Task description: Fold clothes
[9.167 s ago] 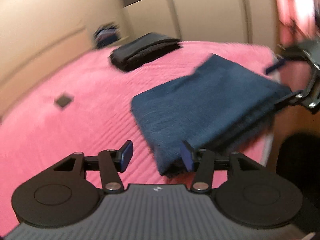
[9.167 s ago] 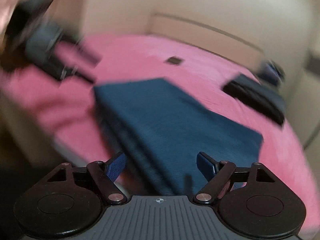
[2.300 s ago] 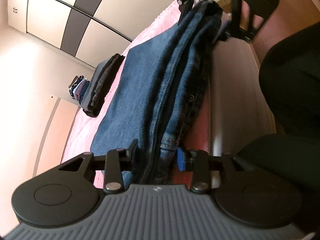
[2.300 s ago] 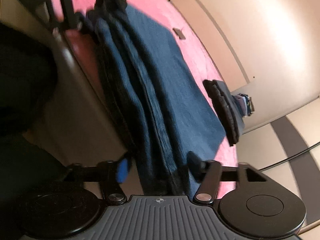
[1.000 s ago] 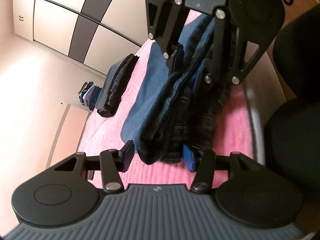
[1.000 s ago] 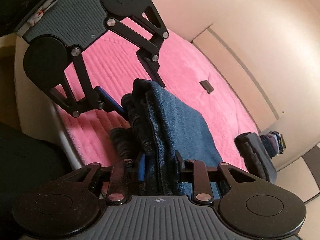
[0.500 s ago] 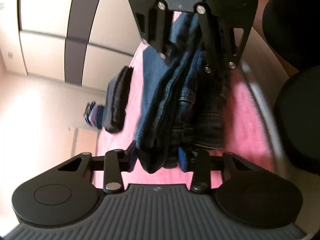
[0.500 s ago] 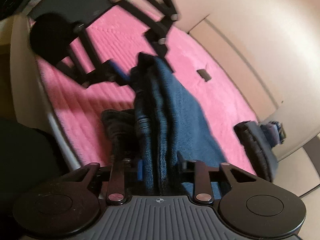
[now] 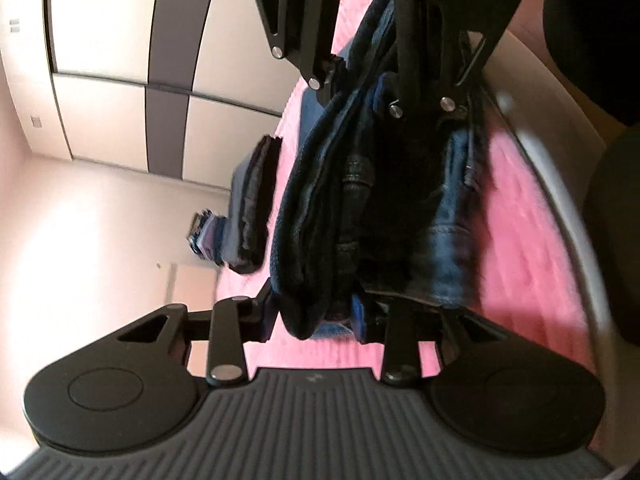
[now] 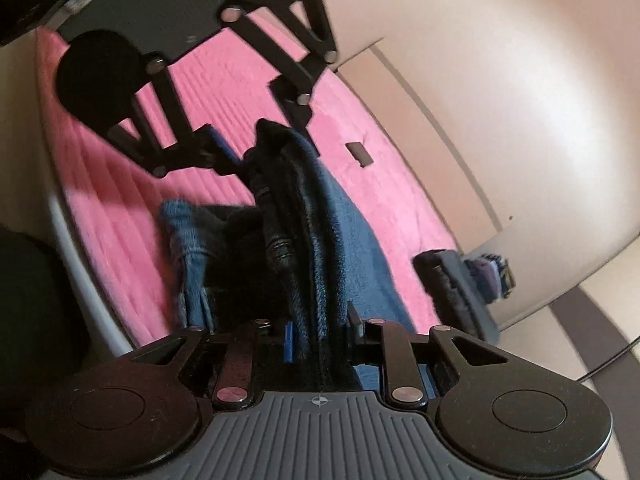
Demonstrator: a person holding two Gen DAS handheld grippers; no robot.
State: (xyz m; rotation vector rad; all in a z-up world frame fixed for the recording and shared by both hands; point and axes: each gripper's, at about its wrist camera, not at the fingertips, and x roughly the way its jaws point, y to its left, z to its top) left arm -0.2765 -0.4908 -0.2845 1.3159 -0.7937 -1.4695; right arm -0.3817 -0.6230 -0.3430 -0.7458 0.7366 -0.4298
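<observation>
Tools closer together on jeans; dark pile beyond.

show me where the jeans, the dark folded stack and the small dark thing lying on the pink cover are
jeans (image 10: 316, 232): right wrist view, on the bunched denim between the two grippers.
dark folded stack (image 9: 252, 204): left wrist view, on its side edge.
small dark thing (image 10: 359, 153): right wrist view, on its top face; too small to identify.

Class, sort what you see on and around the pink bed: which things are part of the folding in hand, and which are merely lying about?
In the job:
- jeans, bunched
- left gripper, shut on them
- right gripper, shut on them

Lying about:
- pink bedspread
- dark folded pile
- stack of folded clothes behind it
- small dark flat object
</observation>
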